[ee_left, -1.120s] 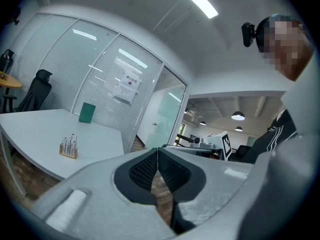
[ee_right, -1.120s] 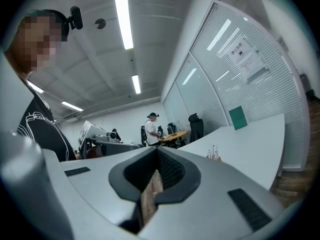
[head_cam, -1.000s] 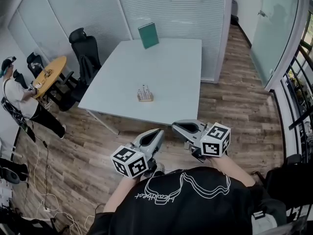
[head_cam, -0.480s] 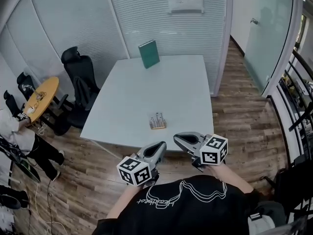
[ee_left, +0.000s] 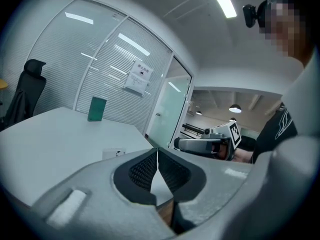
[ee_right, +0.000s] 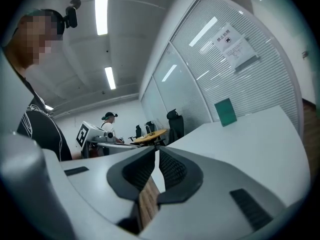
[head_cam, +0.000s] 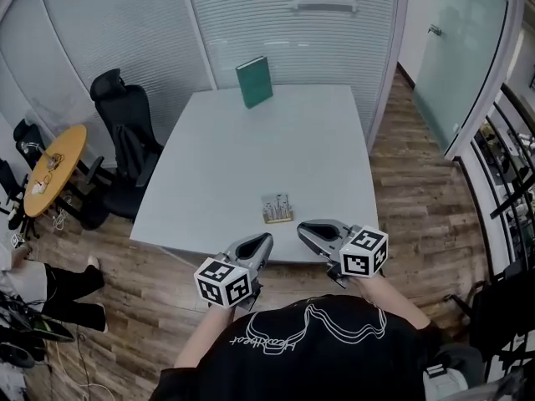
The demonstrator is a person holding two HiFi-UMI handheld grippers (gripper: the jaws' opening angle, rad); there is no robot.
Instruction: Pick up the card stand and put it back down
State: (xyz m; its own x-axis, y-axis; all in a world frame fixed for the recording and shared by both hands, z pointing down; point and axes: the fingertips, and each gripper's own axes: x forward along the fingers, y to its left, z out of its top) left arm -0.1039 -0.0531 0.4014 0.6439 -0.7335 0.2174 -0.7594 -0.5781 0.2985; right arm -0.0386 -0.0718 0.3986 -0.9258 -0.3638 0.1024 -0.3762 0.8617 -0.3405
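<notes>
Near the front edge of the table [head_cam: 251,140] the card stand [head_cam: 277,208] sits upright and untouched, so no lift has begun and both the pick-up and the set-down are left to do. Just short of that edge, the left gripper [head_cam: 267,238] has its jaws pressed together on nothing, while the right gripper [head_cam: 302,227] beside it has jaws that have just been opening to a narrow slit, nothing between them

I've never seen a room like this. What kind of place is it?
Probably an office meeting room. There's a big white table, glass walls with blinds, and a black swivel chair beside the table.
</notes>
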